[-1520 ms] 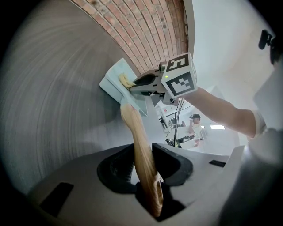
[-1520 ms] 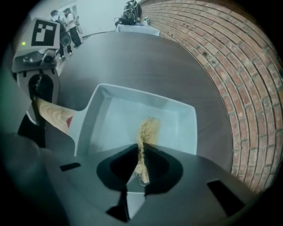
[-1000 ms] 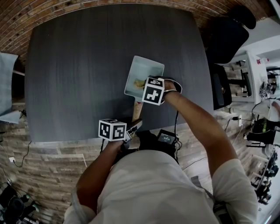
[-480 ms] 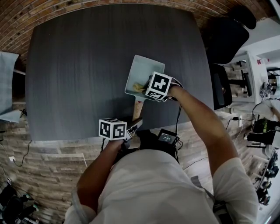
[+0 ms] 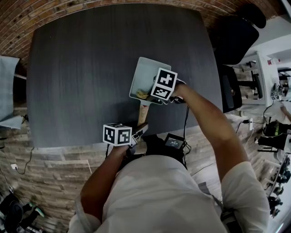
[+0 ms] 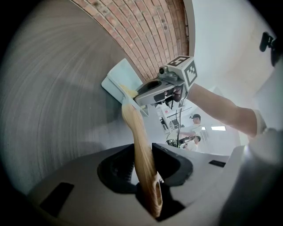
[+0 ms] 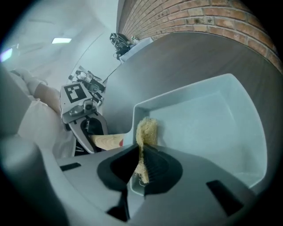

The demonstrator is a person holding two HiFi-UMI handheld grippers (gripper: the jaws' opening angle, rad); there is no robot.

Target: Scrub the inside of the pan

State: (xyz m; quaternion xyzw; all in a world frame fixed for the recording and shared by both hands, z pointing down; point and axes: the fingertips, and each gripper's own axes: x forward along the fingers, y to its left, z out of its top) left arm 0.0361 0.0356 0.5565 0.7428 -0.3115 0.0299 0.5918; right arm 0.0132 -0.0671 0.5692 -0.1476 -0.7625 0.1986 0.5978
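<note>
Pale blue-grey rectangular pan [image 5: 144, 73] sits on the dark grey wood-grain counter [image 5: 82, 68], a little toward 3 o'clock of the head view's centre. Its light wooden handle [image 5: 142, 113] points to 6 o'clock, toward the person.

Nearest is the person's white-shirted torso [image 5: 159, 195], with both bare forearms reaching out over the counter's near edge. The left gripper [image 5: 138, 133] is at that edge. Its own view shows its jaws pinching the free end of the wooden handle, which runs straight away from them to the pan.

Further out, the right gripper [image 5: 152, 95] tilts down over the pan's near end, its marker cube covering the corner at 5 o'clock. Its jaws are pressed onto a thin, ragged yellow scrub pad [image 7: 146, 130], which sticks out beyond their tips. The pad meets the pan at its near corner, by the rim beside where the handle joins, about 7 o'clock of the pan in the head view. The rest of the pan's inside lies bare and pale.

Beyond the pan the counter runs on to a red brick wall [image 5: 45, 13] at 12 o'clock. A black chair [image 5: 236, 36] stands off the counter at 2 o'clock.
</note>
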